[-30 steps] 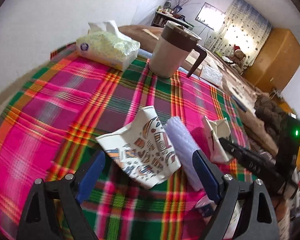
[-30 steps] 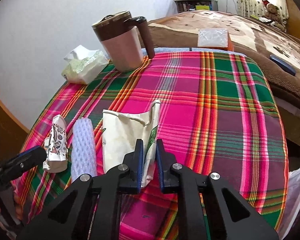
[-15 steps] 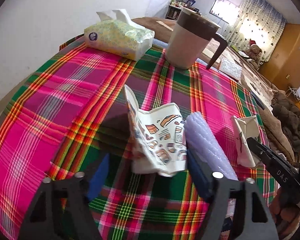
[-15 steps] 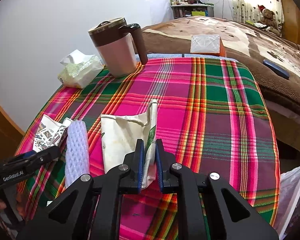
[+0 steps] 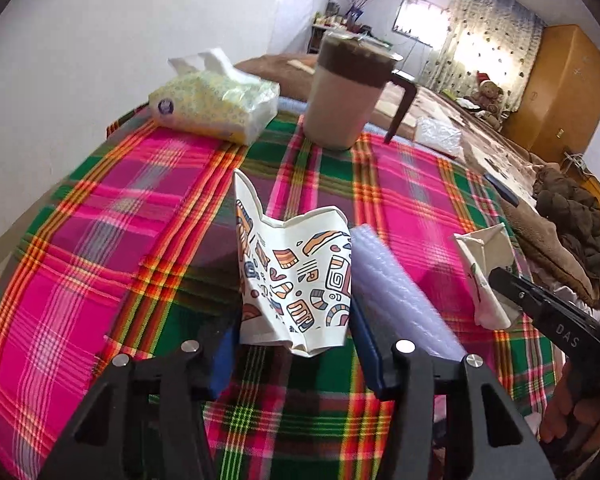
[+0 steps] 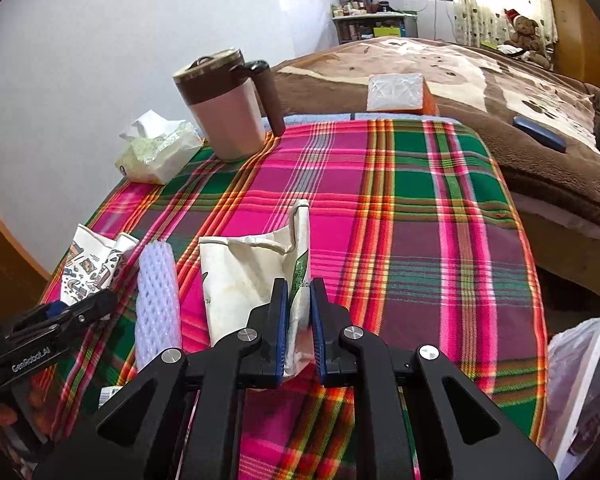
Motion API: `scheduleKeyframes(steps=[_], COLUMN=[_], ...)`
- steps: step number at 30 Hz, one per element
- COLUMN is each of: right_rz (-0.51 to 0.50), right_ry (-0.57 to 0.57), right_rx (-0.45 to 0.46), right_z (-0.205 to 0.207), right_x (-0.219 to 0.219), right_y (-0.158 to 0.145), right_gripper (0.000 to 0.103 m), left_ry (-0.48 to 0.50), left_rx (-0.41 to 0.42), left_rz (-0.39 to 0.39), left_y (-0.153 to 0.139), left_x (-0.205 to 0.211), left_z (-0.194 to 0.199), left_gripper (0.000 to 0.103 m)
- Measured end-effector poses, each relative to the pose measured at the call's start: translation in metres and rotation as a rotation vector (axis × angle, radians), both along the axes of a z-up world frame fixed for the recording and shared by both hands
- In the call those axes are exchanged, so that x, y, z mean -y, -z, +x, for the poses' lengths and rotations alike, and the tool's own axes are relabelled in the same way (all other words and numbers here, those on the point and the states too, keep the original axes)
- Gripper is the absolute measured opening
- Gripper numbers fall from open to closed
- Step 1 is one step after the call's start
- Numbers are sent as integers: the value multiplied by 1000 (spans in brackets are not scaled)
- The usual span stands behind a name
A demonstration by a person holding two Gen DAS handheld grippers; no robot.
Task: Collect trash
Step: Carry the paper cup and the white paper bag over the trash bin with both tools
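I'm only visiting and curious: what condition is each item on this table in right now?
Patterned paper cup: crushed, between the closing left hand-held gripper.
White paper cup: flattened, clamped by the right hand-held gripper.
Foam net sleeve: lying flat.
Mug: upright, lidded.
Tissue pack: open, a tissue sticking out.

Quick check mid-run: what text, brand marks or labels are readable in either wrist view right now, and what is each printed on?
"DAS" on the right gripper finger.
"GenRobot.AI" on the left gripper body.
Green print on the crushed white cup: too blurred to read.
Round logo on the tissue pack: too small to read.
Patterned paper cup: shapes only, no words.
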State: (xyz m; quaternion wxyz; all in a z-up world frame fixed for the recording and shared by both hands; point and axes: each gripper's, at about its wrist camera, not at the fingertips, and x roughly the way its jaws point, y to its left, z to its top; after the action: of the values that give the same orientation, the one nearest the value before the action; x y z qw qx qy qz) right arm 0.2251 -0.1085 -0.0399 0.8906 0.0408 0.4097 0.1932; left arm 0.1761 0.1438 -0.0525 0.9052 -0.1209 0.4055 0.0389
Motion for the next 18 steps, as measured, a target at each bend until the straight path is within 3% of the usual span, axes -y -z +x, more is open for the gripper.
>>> scheduleKeyframes(steps=[18], right_rz=[41], right_ry=[82], right_rx=[76], right_z=[-39], right_x=[39], right_y=[-26], right_gripper=[11], left_ry=[131], left_rx=[126], left_rz=[4], left_y=[-45], left_x=[50], left_z=[-38], left_gripper=[53])
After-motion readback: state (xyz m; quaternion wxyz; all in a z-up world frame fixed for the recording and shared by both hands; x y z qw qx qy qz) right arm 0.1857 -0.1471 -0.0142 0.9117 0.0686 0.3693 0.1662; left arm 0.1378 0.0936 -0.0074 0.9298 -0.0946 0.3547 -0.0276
